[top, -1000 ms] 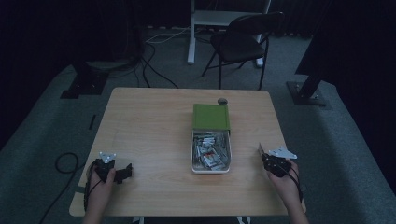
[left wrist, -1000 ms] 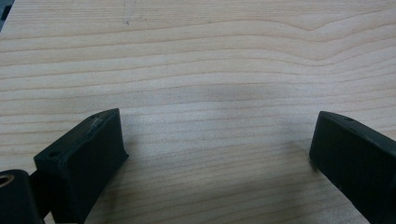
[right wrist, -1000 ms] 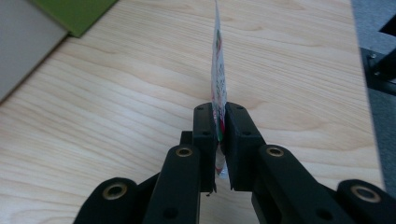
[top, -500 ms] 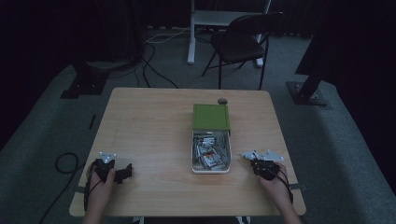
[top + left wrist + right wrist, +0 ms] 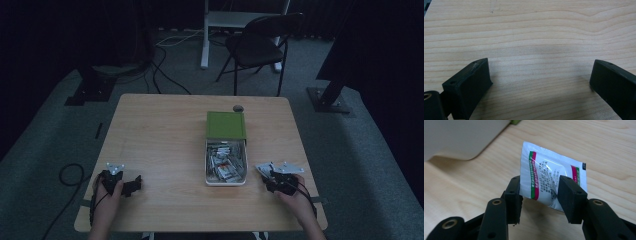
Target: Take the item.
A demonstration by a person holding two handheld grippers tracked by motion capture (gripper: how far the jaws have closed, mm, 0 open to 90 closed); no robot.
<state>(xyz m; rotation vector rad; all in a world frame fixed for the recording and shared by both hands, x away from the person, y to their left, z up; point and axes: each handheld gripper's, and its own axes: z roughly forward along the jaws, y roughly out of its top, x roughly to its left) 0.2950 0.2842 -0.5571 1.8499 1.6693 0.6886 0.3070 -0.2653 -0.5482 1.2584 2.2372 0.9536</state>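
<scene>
Black folding chair point(image 5: 260, 42) stands beyond the table point(image 5: 160, 135).

You see: packet point(image 5: 549, 180) white, glossy, green and magenta bands, fine dark print | box point(image 5: 226, 177) white, lid point(image 5: 226, 125) green | table point(image 5: 160, 130) pale wood grain | gripper jaws black | chair point(image 5: 260, 42) black | floor point(image 5: 45, 145) grey

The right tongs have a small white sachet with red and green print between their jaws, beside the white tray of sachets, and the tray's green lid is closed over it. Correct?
Not quite: the green lid is off, lying on the wooden table just beyond the open white tray, as the high view shows. The right tongs, whose jaws have just been opening, do have the white sachet between them, beside the tray.
</scene>
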